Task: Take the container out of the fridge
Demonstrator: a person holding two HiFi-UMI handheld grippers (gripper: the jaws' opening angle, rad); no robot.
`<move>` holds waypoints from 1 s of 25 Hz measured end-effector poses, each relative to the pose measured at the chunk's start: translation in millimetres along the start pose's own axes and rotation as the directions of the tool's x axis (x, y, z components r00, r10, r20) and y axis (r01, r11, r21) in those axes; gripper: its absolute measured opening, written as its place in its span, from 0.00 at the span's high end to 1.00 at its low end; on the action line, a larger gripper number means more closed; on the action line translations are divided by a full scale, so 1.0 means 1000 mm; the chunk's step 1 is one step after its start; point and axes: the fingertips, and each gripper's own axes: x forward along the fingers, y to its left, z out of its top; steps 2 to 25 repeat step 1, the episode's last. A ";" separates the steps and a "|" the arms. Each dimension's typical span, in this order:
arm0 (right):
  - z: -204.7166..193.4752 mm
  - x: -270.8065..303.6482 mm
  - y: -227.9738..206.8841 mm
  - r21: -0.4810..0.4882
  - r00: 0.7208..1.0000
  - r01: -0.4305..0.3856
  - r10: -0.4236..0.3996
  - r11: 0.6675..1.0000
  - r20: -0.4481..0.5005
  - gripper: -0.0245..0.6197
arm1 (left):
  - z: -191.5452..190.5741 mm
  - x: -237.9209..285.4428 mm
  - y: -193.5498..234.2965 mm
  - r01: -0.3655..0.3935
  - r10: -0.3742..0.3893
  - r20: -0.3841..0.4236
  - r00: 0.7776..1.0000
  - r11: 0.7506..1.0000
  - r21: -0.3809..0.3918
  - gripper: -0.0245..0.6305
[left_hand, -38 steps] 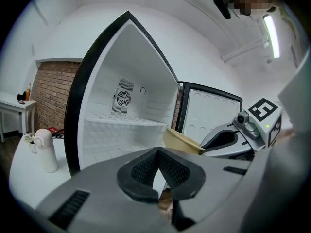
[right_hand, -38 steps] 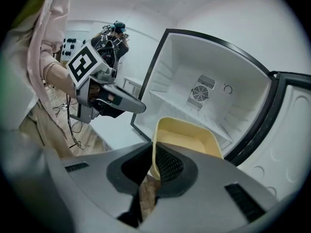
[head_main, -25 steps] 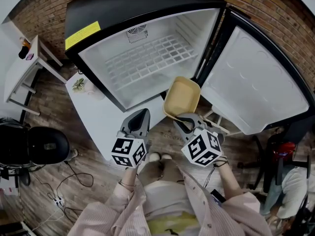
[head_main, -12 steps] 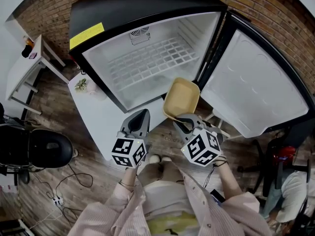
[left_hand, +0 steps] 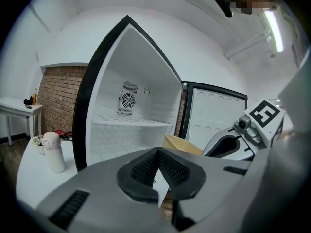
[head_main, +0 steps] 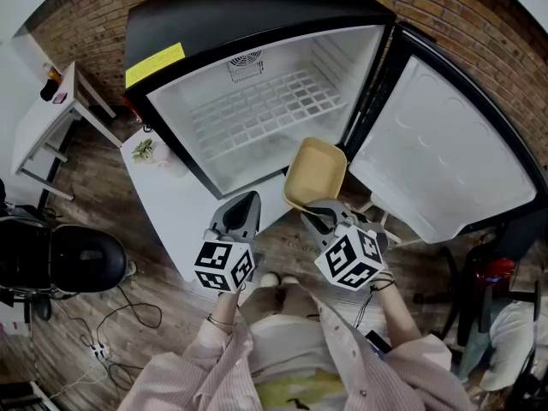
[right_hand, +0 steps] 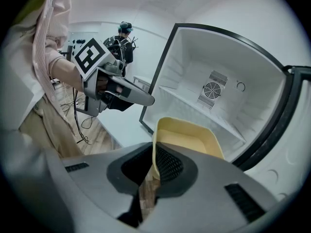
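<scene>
Yellow container (head_main: 315, 171), right hand-held gripper (head_main: 315, 214) clamped

The container (head_main: 315, 171) looks like matt, pale yellow plastic. The fridge (head_main: 282, 54) is lined in smooth, glossy white plastic. The fingers (right_hand: 167, 165) carry dark, ribbed rubbery pads. Rough brick wall (head_main: 488, 15) upper right, wood-plank floor (head_main: 90, 174) at left.
</scene>
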 end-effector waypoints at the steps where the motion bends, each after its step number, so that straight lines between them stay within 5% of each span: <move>1: 0.000 0.000 0.001 0.000 1.000 -0.002 0.002 1.000 0.000 0.93 | 0.000 0.000 0.000 -0.001 0.001 -0.001 1.000 1.000 0.000 0.97; 25: 0.000 0.000 0.001 0.000 1.000 -0.002 0.002 1.000 0.000 0.93 | 0.000 0.000 0.000 -0.001 0.001 -0.001 1.000 1.000 0.000 0.97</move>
